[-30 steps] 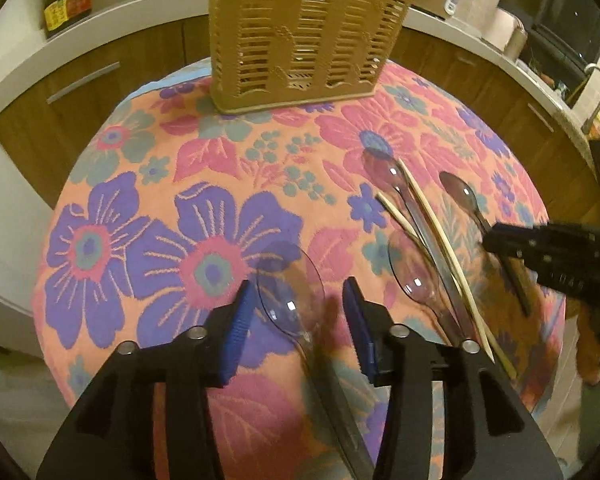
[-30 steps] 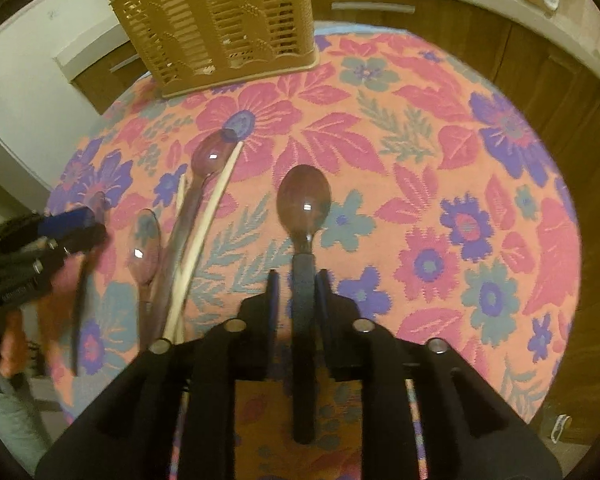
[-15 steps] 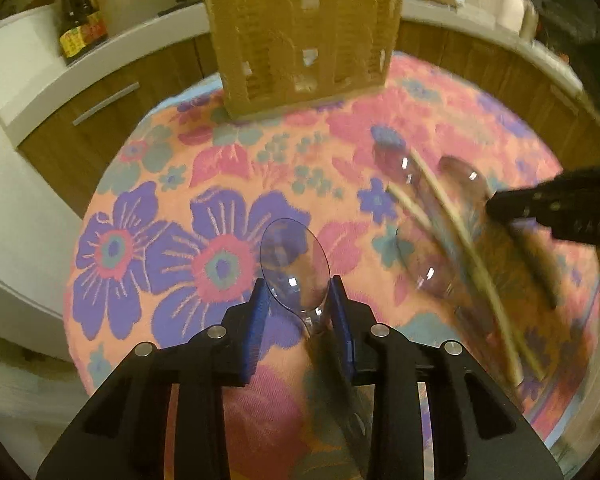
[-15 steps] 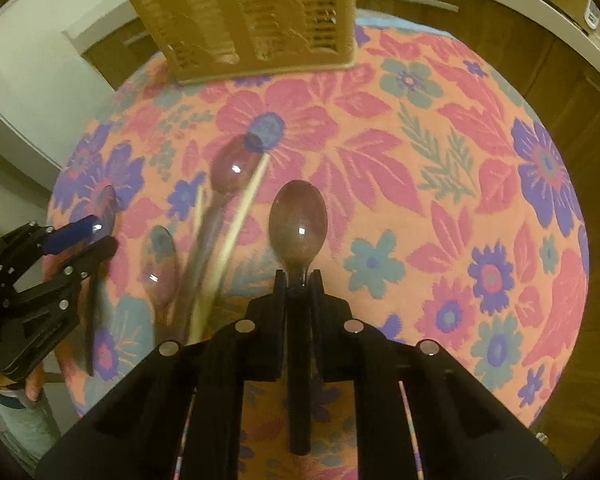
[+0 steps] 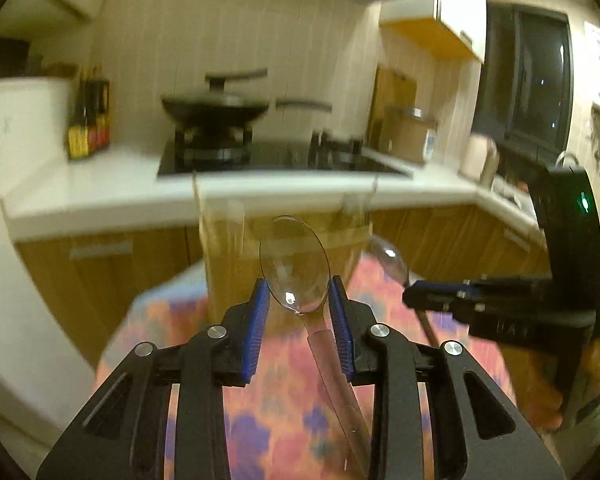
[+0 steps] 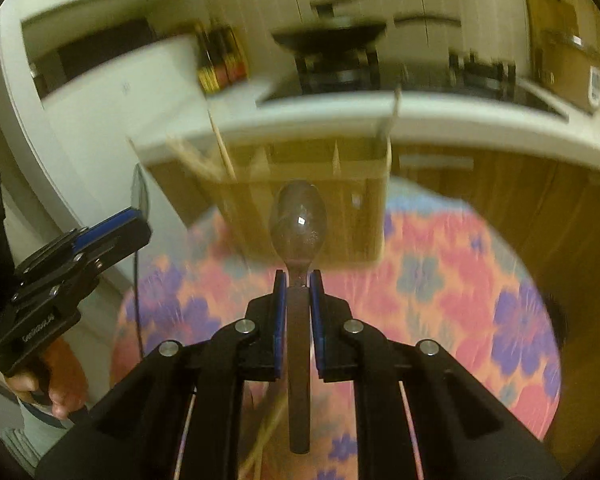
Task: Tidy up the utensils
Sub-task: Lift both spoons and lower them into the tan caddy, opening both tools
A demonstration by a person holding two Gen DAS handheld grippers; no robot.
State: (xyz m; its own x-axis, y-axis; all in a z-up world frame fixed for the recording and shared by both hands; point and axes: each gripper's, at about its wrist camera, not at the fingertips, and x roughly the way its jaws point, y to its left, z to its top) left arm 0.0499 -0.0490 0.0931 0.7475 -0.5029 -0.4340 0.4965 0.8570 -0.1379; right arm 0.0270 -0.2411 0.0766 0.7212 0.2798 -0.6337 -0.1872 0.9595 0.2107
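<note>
My left gripper [image 5: 299, 307] is shut on a clear plastic spoon [image 5: 294, 266], lifted above the table with its bowl forward. My right gripper [image 6: 299, 284] is shut on a dark brown spoon [image 6: 298, 220], also lifted, bowl forward. The tan slatted utensil holder [image 6: 320, 196] stands on the floral tablecloth [image 6: 460, 288] just beyond both spoons; it is blurred in the left wrist view [image 5: 228, 264]. Chopsticks [image 6: 222, 144] stick up from its left side. The right gripper shows at the right of the left wrist view [image 5: 440, 300], the left gripper at the left of the right wrist view [image 6: 112, 232].
A white counter [image 5: 140, 196] with wooden cabinets runs behind the round table. A stove with a black wok [image 5: 216, 108], sauce bottles [image 5: 88, 124] and a pot [image 5: 408, 132] sit on it. Chopsticks [image 6: 268, 432] lie on the cloth under my right gripper.
Both grippers have lifted their spoons off the table and tilted up toward the utensil holder. The view is blurred with motion.
</note>
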